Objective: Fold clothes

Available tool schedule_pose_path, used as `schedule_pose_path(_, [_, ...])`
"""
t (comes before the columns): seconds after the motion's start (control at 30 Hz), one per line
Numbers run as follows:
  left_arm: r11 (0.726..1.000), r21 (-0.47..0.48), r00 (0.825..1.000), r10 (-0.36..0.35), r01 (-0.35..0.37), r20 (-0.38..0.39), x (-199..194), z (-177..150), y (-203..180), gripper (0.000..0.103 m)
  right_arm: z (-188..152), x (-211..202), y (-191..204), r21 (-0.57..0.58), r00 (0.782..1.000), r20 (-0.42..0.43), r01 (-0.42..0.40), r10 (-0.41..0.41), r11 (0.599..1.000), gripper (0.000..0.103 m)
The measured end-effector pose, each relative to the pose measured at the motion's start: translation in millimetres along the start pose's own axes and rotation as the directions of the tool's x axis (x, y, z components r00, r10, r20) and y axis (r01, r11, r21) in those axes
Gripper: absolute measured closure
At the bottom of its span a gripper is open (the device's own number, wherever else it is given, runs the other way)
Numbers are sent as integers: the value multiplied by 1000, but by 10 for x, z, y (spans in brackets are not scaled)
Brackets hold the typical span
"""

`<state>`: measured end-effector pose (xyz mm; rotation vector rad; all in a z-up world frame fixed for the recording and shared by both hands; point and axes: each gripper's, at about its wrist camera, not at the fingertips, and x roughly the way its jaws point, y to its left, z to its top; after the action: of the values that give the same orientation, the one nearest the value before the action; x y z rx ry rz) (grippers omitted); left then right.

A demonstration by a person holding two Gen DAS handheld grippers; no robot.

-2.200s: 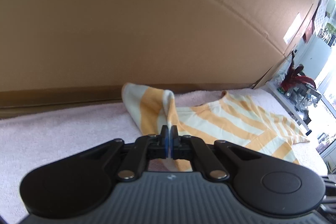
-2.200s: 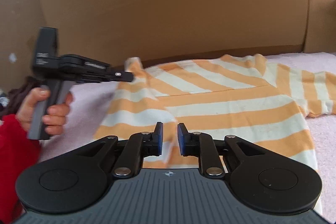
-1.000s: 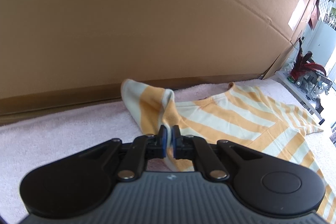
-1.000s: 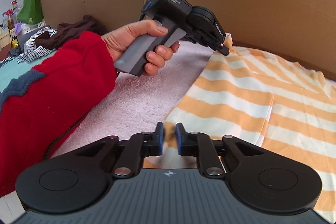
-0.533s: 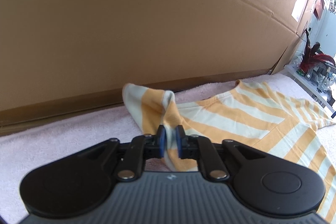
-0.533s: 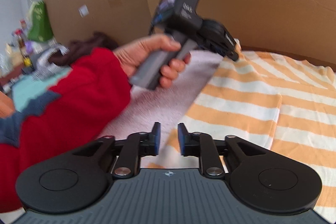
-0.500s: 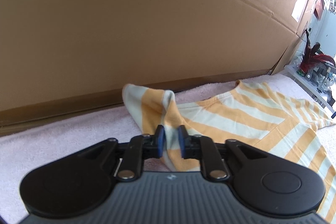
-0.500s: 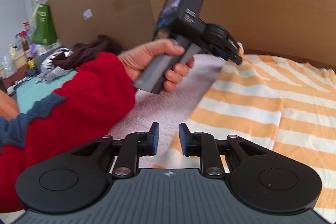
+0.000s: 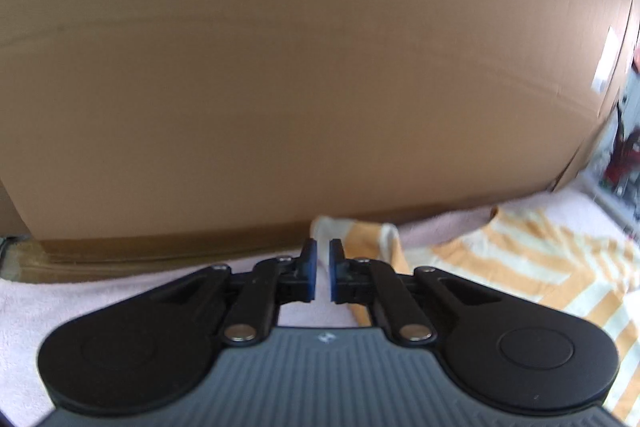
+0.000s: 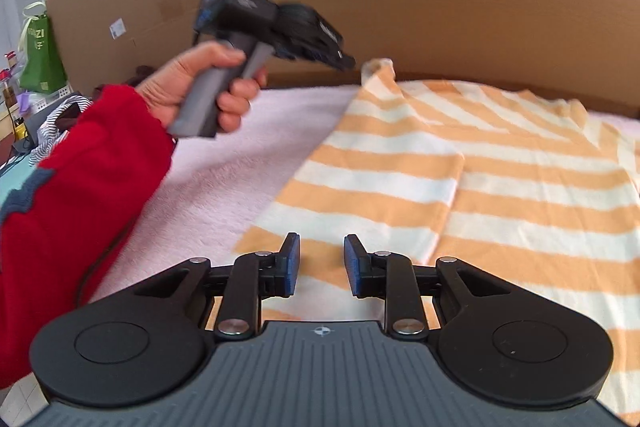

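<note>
A: Left black two-finger gripper: narrow gap between the blue pads, log says closing, nothing held. Right black two-finger gripper: parted, empty, over the hem.

B: Orange-and-cream striped knit top?

A: Flat on pink terry towel, one sleeve folded inward. Other folds left, I reckon.

B: Obstructions?

A: Brown cardboard wall right behind. Tight.
</note>
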<state>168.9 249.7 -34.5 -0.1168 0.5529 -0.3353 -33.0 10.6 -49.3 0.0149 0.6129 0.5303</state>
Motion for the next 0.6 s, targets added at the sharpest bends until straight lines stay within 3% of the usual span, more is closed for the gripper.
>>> schedule_pose_path(0.17, [975, -70, 977, -213, 211, -16, 121, -46, -122, 100, -80, 74, 106, -101, 999, 51, 1, 4, 995, 66])
schedule_pose_path(0.23, [992, -37, 990, -122, 120, -70, 310, -126, -207, 86, -68, 94, 129, -125, 999, 45, -6, 12, 992, 61])
schedule_pose_path(0.27, [998, -16, 993, -66, 65, -97, 408, -167, -248, 88, -56, 109, 112, -114, 999, 43, -15, 20, 993, 61])
schedule_pose_path(0.37, [1000, -2, 997, -12, 12, -75, 488, -218, -264, 90, -37, 95, 26, -45, 997, 48, -51, 53, 998, 61])
schedule_pose_path(0.47, [999, 49, 998, 24, -21, -59, 481, -240, -346, 89, -29, 77, 22, -23, 997, 50, -51, 52, 998, 66])
schedule_pose_path(0.57, [997, 72, 998, 0, 4, -57, 427, -196, -367, 87, 25, 14, 71, -16, 996, 59, -63, 64, 998, 72])
schedule_pose_path(0.6, [998, 57, 999, -17, 20, -52, 403, -173, -336, 80, 66, 9, 79, -11, 994, 62, -88, 88, 996, 72])
